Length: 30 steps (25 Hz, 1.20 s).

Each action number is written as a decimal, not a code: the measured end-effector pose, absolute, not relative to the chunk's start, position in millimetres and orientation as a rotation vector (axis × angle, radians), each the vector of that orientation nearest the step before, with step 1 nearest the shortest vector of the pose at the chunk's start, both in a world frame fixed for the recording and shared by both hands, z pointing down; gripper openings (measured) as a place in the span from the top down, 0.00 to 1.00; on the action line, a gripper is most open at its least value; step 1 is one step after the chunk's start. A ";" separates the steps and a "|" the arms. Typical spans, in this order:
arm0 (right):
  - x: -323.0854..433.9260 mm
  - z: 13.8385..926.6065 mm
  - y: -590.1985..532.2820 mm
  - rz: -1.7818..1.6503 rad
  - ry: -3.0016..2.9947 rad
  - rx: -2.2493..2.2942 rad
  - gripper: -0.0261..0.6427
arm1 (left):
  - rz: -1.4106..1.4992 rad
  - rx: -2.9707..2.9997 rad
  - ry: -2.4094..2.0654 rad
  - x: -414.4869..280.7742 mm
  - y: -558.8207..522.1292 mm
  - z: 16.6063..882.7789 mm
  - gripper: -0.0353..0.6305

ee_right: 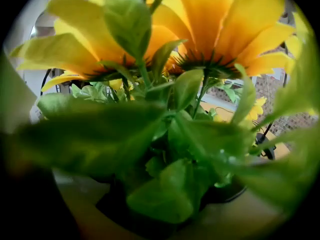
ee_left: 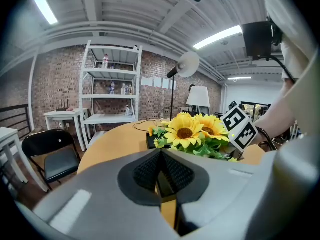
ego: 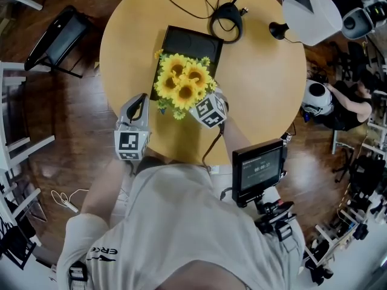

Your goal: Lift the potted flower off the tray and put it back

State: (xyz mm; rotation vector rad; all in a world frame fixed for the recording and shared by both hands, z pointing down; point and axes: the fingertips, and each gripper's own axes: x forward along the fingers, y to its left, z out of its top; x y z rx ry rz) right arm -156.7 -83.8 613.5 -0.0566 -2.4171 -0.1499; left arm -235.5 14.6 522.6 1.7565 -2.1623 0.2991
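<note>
Potted flower: yellow sunflower heads, green leaves, dark pot, at the black tray's near end.
Left gripper: jaws clenched, empty.
Right gripper: jaws lost among leaves; we cannot tell.

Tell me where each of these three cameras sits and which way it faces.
Head view: on the person's head, looking steeply down at the round table, black tray and potted sunflowers; shirt, forearms, left tool and right tool show.
Left gripper view: on the left tool, looking level across the table toward the sunflowers; its shut jaws fill the foreground.
Right gripper view: on the right tool, buried among the sunflowers' leaves; no jaws discernible.
Shared: all three see the sunflowers.
</note>
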 end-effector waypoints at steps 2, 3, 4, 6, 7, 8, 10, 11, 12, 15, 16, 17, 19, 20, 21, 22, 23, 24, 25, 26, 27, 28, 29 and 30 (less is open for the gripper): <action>-157.1 614.7 -84.8 -0.152 -2.399 -0.060 0.16 | 0.297 1.759 -2.160 -234.5 13.6 522.6 0.94; -157.1 615.6 -85.4 -0.157 -2.390 -0.061 0.16 | 0.296 1.761 -2.159 -234.2 13.1 522.3 0.94; -157.4 616.4 -85.8 -0.160 -2.382 -0.064 0.16 | 0.297 1.764 -2.158 -234.3 12.9 522.2 0.94; -158.6 616.9 -85.7 -0.159 -2.374 -0.072 0.16 | 0.302 1.765 -2.155 -235.6 13.0 522.0 0.94; -159.2 616.7 -85.7 -0.158 -2.371 -0.076 0.16 | 0.306 1.764 -2.153 -236.6 13.2 522.5 0.94; -159.7 616.8 -85.8 -0.159 -2.369 -0.079 0.16 | 0.310 1.763 -2.152 -237.8 13.6 523.1 0.94; -160.3 617.5 -86.2 -0.165 -2.362 -0.084 0.16 | 0.310 1.768 -2.149 -239.5 13.4 522.5 0.94; -160.6 617.8 -86.6 -0.168 -2.358 -0.086 0.16 | 0.309 1.772 -2.147 -240.0 13.1 521.6 0.94; -160.9 617.9 -86.9 -0.173 -2.354 -0.088 0.16 | 0.310 1.773 -2.144 -240.3 13.0 521.1 0.94; -161.6 618.6 -87.7 -0.193 -2.346 -0.095 0.16 | 0.317 1.773 -2.136 -239.5 12.8 521.9 0.94; -161.8 619.2 -88.4 -0.196 -2.346 -0.095 0.16 | 0.319 1.776 -2.134 -238.7 12.2 522.4 0.94; -162.1 619.7 -89.1 -0.196 -2.348 -0.095 0.16 | 0.320 1.778 -2.132 -237.7 11.5 522.8 0.94; -162.8 620.4 -90.2 -0.197 -2.355 -0.095 0.16 | 0.322 1.782 -2.131 -235.9 10.4 524.1 0.94; -162.8 620.8 -90.3 -0.198 -2.359 -0.097 0.16 | 0.323 1.783 -2.131 -235.2 10.3 524.9 0.94; -162.5 621.0 -90.1 -0.200 -2.361 -0.099 0.16 | 0.324 1.783 -2.131 -234.8 10.5 525.2 0.94; -162.2 620.8 -89.8 -0.201 -2.363 -0.099 0.16 | 0.326 1.782 -2.131 -234.4 10.7 524.9 0.94; -162.0 620.3 -89.7 -0.203 -2.364 -0.097 0.15 | 0.328 1.781 -2.131 -234.2 10.8 524.3 0.94; -161.9 619.6 -90.1 -0.202 -2.365 -0.092 0.15 | 0.330 1.781 -2.132 -234.0 10.9 523.5 0.94; -161.8 618.9 -90.9 -0.200 -2.367 -0.084 0.16 | 0.332 1.782 -2.132 -234.0 10.8 522.8 0.94; -161.7 618.5 -91.9 -0.198 -2.369 -0.076 0.16 | 0.333 1.783 -2.132 -234.1 10.7 522.4 0.94; -161.6 618.0 -92.8 -0.198 -2.372 -0.069 0.16 | 0.334 1.784 -2.131 -234.2 10.6 522.3 0.94; -161.4 617.3 -93.5 -0.199 -2.375 -0.064 0.15 | 0.334 1.784 -2.131 -234.3 10.4 522.3 0.94; -161.0 616.7 -94.0 -0.201 -2.377 -0.062 0.16 | 0.334 1.783 -2.132 -234.3 10.1 522.3 0.94; -160.1 616.4 -94.4 -0.200 -2.379 -0.061 0.16 | 0.334 1.784 -2.132 -234.0 9.7 522.2 0.94</action>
